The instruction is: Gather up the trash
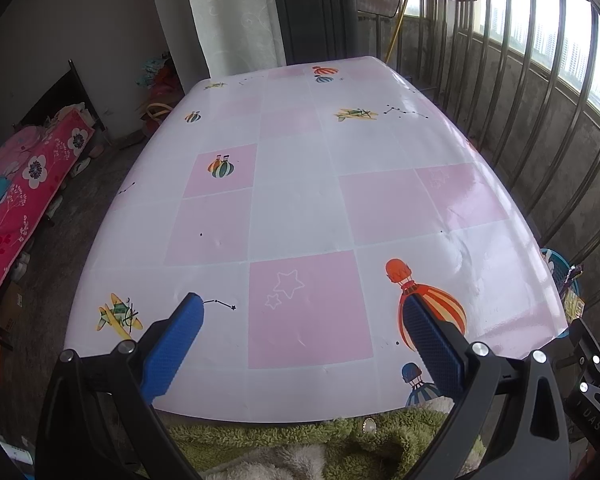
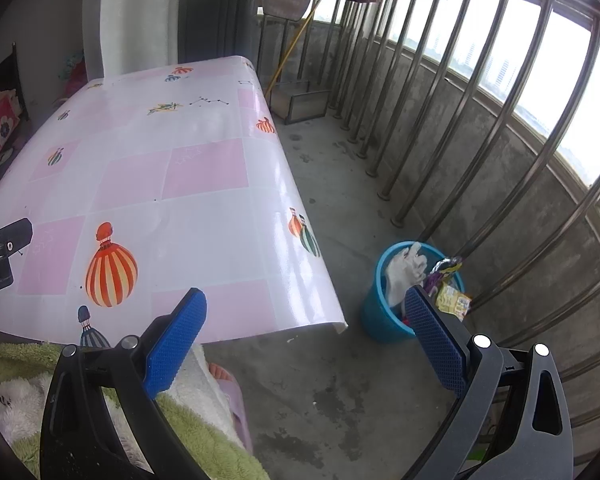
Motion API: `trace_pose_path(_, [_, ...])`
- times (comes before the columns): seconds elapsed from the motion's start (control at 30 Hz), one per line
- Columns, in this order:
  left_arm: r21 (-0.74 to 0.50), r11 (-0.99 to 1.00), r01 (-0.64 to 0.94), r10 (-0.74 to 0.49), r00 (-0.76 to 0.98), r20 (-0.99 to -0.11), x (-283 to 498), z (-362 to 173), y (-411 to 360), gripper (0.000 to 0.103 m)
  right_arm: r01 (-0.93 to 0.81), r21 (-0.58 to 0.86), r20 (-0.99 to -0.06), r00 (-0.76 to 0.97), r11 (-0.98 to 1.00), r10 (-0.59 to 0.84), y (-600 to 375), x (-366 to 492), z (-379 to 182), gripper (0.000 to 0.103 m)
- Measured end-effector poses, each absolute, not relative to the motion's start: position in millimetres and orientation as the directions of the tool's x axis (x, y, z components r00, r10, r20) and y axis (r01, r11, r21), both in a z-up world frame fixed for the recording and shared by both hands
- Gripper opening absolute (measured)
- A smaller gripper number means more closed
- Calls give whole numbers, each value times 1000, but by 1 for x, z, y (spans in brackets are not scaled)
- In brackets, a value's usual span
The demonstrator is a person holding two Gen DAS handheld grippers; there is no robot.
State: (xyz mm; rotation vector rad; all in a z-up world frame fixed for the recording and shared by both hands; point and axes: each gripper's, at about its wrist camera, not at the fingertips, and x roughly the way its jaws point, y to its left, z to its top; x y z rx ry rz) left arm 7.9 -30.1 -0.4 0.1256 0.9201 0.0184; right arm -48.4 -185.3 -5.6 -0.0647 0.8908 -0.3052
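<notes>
A blue trash bin [image 2: 376, 316] stands on the concrete floor right of the table, by the railing. It holds a grey-white crumpled piece [image 2: 406, 270], a purple wrapper [image 2: 442, 272] and a yellow packet [image 2: 454, 302]. Its rim also shows in the left wrist view [image 1: 560, 264]. My left gripper [image 1: 302, 308] is open and empty over the near edge of the table [image 1: 300, 200], which has a pink and white balloon-print cover. My right gripper [image 2: 306, 304] is open and empty, past the table's right corner, just left of the bin.
A metal railing [image 2: 480, 120] on a concrete wall runs along the right. A green fluffy garment [image 1: 292, 440] lies below the table's near edge, and a foot in a pink slipper [image 2: 228, 384] is on the floor. A glass box [image 2: 300, 104] sits on the far floor.
</notes>
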Motion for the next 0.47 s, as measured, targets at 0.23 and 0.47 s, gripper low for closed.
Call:
trace_pose_path(0.23, [115,993,38,69,605,-793,8,0,-30,97,237,-181,-755,588,954,-289,-185,-49,-6,95])
trace_pose_path(0.47, [113,993,30,72,601,-796,7,1,-29,97,236,-180,-756,588,955,-288,-184,-48,-6,95])
